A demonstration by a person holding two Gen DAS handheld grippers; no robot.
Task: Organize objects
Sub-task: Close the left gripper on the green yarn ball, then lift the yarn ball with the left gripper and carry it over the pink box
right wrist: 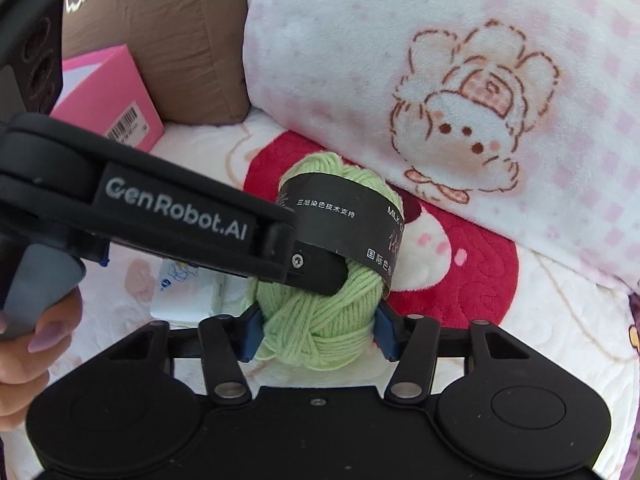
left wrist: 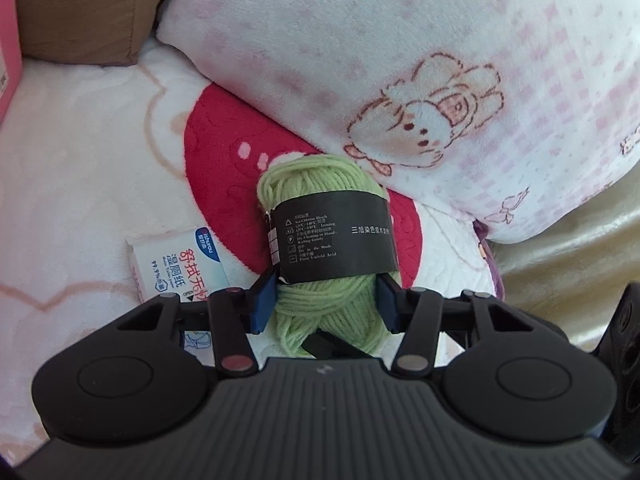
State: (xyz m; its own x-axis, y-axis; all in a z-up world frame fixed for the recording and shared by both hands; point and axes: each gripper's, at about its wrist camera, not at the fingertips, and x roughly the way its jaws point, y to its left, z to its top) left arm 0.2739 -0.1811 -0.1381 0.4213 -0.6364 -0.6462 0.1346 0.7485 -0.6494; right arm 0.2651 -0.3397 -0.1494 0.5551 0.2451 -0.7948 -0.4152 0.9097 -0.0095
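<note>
Two tools, my left tool (left wrist: 324, 304) and right tool (right wrist: 318, 330), both clamp one green yarn ball (left wrist: 320, 200); step: pickup; next: lift together, level.

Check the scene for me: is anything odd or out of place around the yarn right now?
Yes. Both grippers clamp the same green yarn ball: the right gripper squeezes its near end, while the left gripper reaches across and grips beside the black label. A wet-wipe pack lies loose on the blanket beside it.
</note>
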